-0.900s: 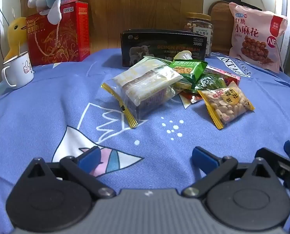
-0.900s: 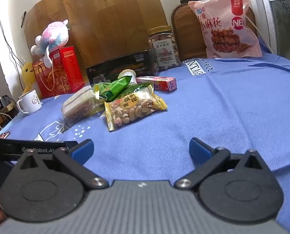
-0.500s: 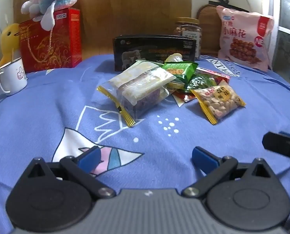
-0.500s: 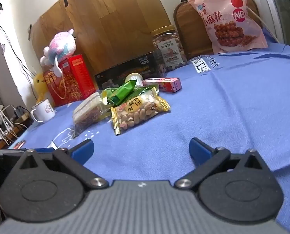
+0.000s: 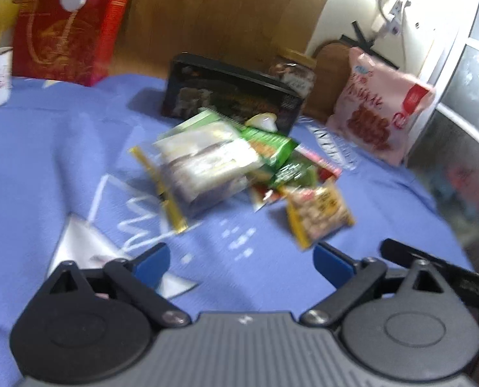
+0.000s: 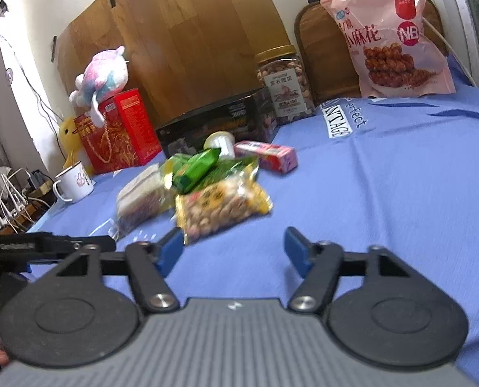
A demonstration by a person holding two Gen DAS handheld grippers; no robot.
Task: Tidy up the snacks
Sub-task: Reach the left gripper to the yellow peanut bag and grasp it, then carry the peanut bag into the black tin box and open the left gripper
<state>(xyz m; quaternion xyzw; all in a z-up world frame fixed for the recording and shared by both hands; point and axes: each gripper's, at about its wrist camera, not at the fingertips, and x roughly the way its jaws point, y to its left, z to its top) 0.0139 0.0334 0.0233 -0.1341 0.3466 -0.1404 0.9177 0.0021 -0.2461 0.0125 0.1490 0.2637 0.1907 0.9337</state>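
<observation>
- We hold the left gripper [image 5: 241,259] wide open over the blue cloth [image 5: 45,148], nothing between its jaws.
- Our right gripper [image 6: 231,246] is open too, jaws narrower and empty, just short of the peanut bag [image 6: 221,206].
- The snack pile [image 5: 213,161] lies mid-cloth, in front of the black box [image 5: 229,92]; the peanut bag sits at its near edge.

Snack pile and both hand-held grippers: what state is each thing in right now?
Left hand-held gripper: open, empty.
Right hand-held gripper: open, empty.
Peanut pack: sealed, flat at the pile's near edge.
Green pack: sealed, lying on top of the pile.
Pink box: on its side, behind the pile.
Nut jar: upright, lid on.
Mug: upright.
</observation>
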